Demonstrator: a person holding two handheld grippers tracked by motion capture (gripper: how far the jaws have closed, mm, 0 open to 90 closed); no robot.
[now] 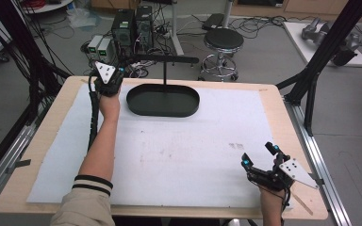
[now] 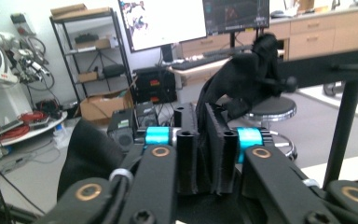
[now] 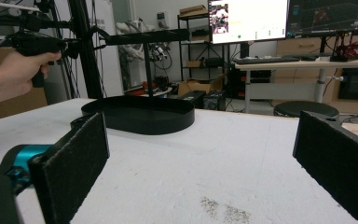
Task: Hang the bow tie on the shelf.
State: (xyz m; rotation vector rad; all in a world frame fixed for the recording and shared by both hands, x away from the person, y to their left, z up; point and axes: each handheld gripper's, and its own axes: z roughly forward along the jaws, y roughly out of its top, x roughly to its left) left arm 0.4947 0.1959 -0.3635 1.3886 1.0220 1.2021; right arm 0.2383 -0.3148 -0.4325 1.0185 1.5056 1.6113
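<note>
— Nearest the camera? The right gripper, jaws wide apart over the white mat.

— And the left gripper? Clamped on a black cloth, seemingly, by the stand's crossbar.

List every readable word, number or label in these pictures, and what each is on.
None can be read.
Monitors: windows and graphics, any text too small and blurred.
Computer towers on the floor: no legible marking.
Cardboard box by the shelves: no readable print.
Grey plate on the left gripper: only dots.
</note>
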